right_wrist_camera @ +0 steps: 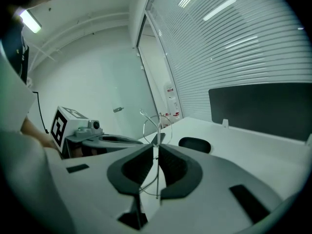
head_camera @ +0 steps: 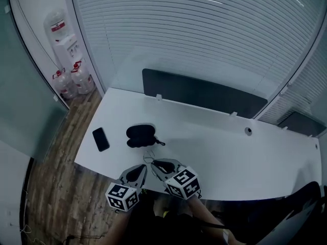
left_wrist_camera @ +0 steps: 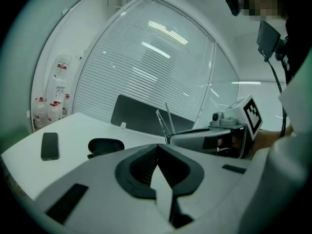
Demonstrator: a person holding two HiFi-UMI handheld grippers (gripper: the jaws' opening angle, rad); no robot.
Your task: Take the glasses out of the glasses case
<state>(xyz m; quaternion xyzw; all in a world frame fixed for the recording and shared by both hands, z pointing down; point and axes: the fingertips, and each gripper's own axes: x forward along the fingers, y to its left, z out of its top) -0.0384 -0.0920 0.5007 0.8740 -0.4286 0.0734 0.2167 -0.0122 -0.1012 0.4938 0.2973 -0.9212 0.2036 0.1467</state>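
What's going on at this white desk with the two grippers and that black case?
A person is working two handheld grippers at the near edge of a white desk. The right gripper is clamped on a pair of thin wire-framed glasses, held clear of the black oval glasses case, which lies further back on the desk beside a flat black phone. The left gripper is shut and empty alongside.

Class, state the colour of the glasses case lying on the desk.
Black. The glasses case shows best in the head view, against the white desk.
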